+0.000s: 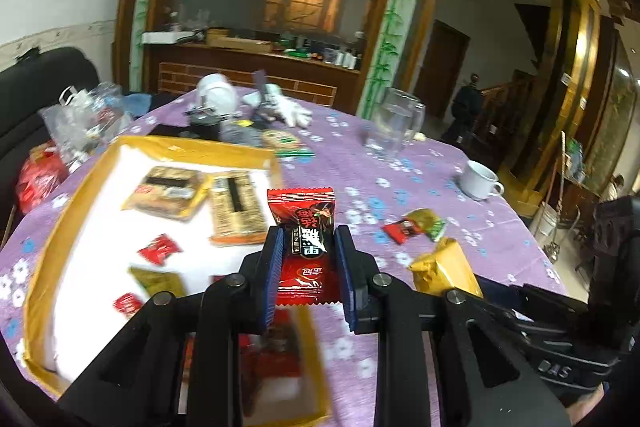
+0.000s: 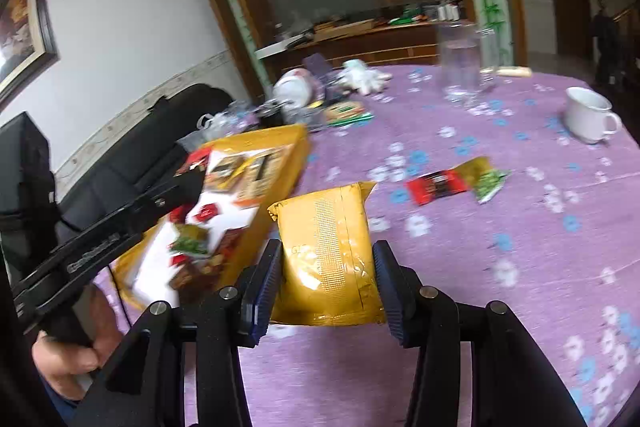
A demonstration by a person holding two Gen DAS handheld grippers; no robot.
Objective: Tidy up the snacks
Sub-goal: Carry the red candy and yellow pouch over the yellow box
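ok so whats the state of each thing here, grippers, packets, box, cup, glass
left gripper: shut on red packet, held above the table
right gripper: shut on yellow packet
yellow box: open, several snacks inside
white cup: upright
glass pitcher: upright, looks empty

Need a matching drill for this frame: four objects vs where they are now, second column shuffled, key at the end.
Things:
1. red snack packet
2. yellow snack bag
3. white mug
4. seaweed snack packs

Places:
A. lying inside the yellow-rimmed box
B. between the right gripper pads
C. standing on the purple tablecloth, far right
D. between the left gripper pads

Pairs: 1-D, 2-B, 3-C, 4-A
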